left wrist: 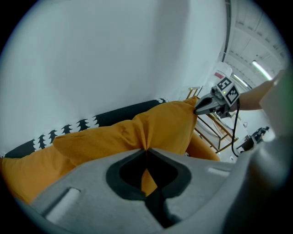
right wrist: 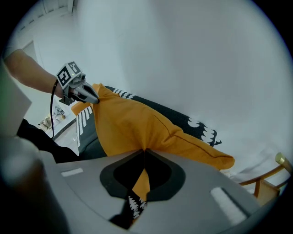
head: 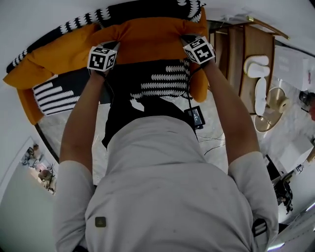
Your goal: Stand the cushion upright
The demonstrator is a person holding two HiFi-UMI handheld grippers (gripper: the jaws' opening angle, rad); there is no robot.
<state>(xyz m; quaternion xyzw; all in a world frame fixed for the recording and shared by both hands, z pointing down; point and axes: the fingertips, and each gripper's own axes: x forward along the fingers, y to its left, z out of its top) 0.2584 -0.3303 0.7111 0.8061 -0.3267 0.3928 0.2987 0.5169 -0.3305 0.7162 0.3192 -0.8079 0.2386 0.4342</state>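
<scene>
The cushion [head: 142, 39] is orange, with a black face carrying white zigzag rows [head: 165, 81]. I hold it by its top edge, against a white wall. My left gripper [head: 114, 45] is shut on the orange fabric near the cushion's left end; the cloth bunches where the jaws meet [left wrist: 146, 150]. My right gripper [head: 185, 37] is shut on the same edge near the right corner, its jaws pinching orange cloth [right wrist: 144, 150]. Each gripper view shows the other gripper: the right one [left wrist: 198, 109], the left one [right wrist: 94, 99]. The cushion [left wrist: 114, 141] [right wrist: 132, 123] sags between the two grips.
A second orange cushion with a black-and-white striped face [head: 54, 93] lies at the left. Black fabric with white trim [head: 147, 10] runs behind, along the wall. A wooden rack [head: 236, 54] with white slippers [head: 258, 66] stands at the right, with a straw hat [head: 273, 106] below them.
</scene>
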